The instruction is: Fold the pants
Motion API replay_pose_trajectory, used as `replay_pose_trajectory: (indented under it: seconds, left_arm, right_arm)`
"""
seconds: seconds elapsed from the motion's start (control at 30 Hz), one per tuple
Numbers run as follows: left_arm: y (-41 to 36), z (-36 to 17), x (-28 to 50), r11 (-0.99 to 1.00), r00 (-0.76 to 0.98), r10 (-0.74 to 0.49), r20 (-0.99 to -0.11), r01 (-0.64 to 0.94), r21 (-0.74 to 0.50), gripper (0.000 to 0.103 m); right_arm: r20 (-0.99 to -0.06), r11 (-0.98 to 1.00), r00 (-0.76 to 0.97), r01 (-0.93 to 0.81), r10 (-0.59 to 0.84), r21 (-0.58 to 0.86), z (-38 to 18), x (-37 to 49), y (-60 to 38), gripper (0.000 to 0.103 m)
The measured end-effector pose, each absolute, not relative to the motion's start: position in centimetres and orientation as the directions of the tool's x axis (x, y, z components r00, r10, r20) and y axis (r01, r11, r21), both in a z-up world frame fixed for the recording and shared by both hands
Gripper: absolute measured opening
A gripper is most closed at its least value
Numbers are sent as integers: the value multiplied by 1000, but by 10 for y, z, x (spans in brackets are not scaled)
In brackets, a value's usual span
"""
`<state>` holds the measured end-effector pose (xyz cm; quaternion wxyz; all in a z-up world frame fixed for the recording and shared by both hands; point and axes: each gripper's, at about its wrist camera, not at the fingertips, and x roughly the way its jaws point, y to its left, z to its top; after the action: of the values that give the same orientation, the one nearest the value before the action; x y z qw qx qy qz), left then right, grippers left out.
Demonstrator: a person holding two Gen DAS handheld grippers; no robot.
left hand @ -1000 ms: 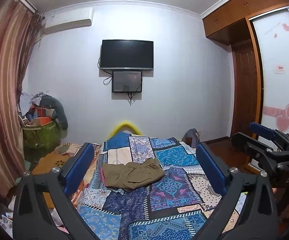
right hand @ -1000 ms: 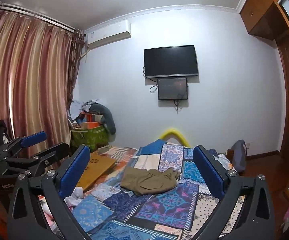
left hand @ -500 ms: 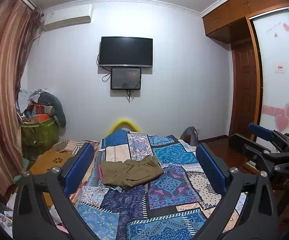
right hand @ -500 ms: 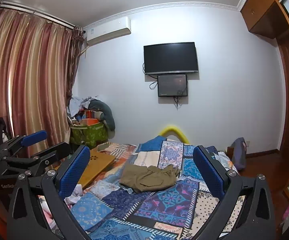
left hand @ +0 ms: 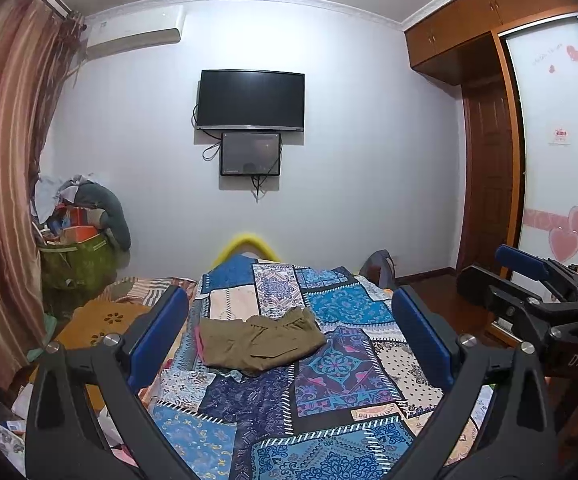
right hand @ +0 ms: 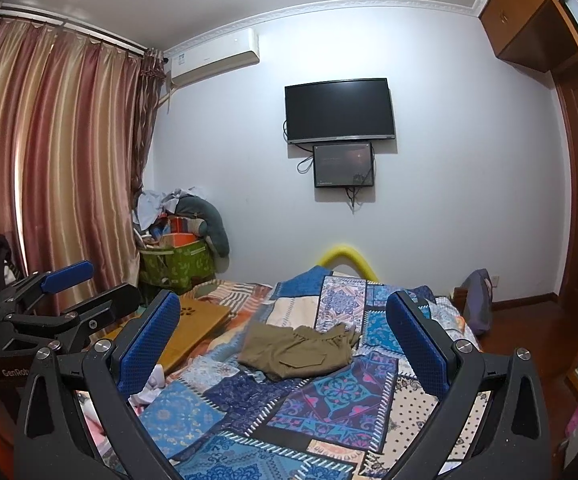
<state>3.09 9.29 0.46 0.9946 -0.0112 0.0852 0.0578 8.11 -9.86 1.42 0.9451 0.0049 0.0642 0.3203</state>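
Olive-brown pants [left hand: 261,340] lie in a folded, rumpled bundle on the patchwork bedspread [left hand: 329,392], well ahead of both grippers; they also show in the right wrist view [right hand: 299,350]. My left gripper [left hand: 289,332] is open and empty, held above the near part of the bed. My right gripper [right hand: 283,332] is open and empty too, at about the same distance. The right gripper shows at the right edge of the left wrist view [left hand: 529,276], and the left gripper at the left edge of the right wrist view [right hand: 69,284].
A wooden lap board [right hand: 197,324] lies on the bed's left side. A green bin piled with things [right hand: 177,264] stands by the curtain [right hand: 49,160]. A TV [left hand: 251,100] hangs on the far wall. A wardrobe and door [left hand: 489,160] stand at the right. A bag [right hand: 477,296] sits by the bed's far right corner.
Both views have tilted slightly, so the bed and pants sit a little lower in frame. The pants have not moved and both grippers stay open.
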Motion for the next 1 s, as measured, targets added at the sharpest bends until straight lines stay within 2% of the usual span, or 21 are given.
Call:
replay_pose_trajectory:
  seconds: [1.0]
  left_arm:
    - [92,1,39,995,976,91,-200,-97,-19,103]
  right_arm:
    - [-126,797,787,-600,604,71,10,82,-97,102]
